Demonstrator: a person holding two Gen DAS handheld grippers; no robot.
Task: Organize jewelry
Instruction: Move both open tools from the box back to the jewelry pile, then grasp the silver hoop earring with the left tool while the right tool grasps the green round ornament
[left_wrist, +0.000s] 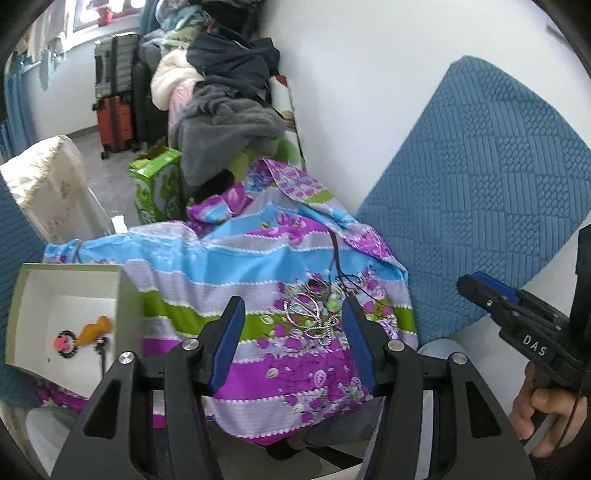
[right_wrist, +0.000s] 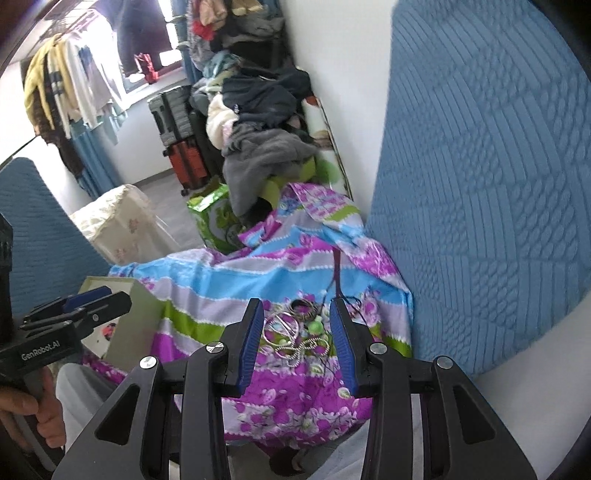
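A pile of silver jewelry (left_wrist: 314, 317) lies on a striped floral cloth (left_wrist: 229, 266), with a dark cord (left_wrist: 334, 254) running back from it. The pile also shows in the right wrist view (right_wrist: 295, 336), with a dark bangle (right_wrist: 303, 309) and a green bead (right_wrist: 316, 326). My left gripper (left_wrist: 293, 310) is open and empty, its jaws standing on either side of the pile, above it. My right gripper (right_wrist: 295, 314) is open and empty, also framing the pile. An open pale box (left_wrist: 66, 291) at the left holds an orange piece (left_wrist: 94, 328) and a pink-and-black piece (left_wrist: 64, 341).
A blue quilted cushion (left_wrist: 476, 192) leans on the white wall at the right. Heaped clothes (left_wrist: 225, 103), suitcases (left_wrist: 114, 96) and a green carton (left_wrist: 155, 181) stand behind the cloth. A cream covered stand (left_wrist: 48, 184) is at the left.
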